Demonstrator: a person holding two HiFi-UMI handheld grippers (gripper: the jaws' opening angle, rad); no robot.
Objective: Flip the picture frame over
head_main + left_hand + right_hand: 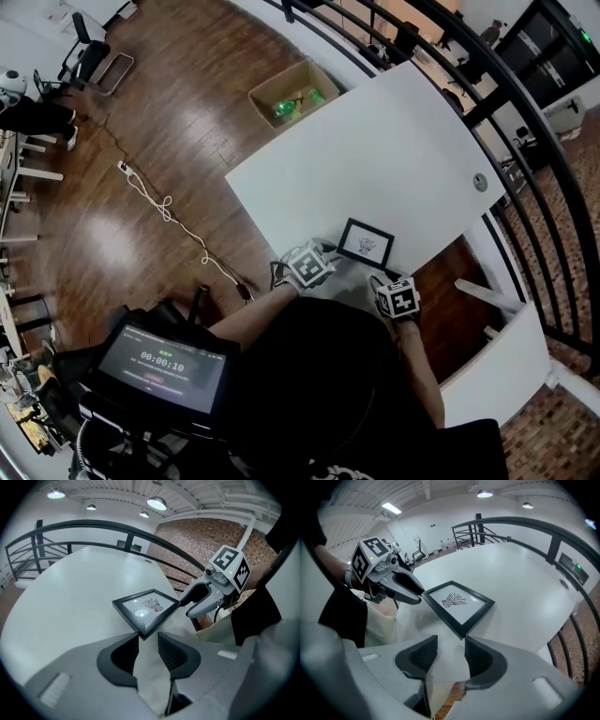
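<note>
Picture frame (366,244), black, rectangular, flat, print up, on white surface (375,150) by its near edge. Left gripper (148,638), right gripper (451,641) over that edge, both released, empty. Flip seemingly unstarted; next: pinch border, lift, turn.

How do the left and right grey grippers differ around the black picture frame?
The left gripper faces the near-left corner of the black picture frame; the right gripper faces its near-right corner. The left gripper's jaws gape less than the right gripper's. Shared: both open, empty, angled down at the face-up frame.
</note>
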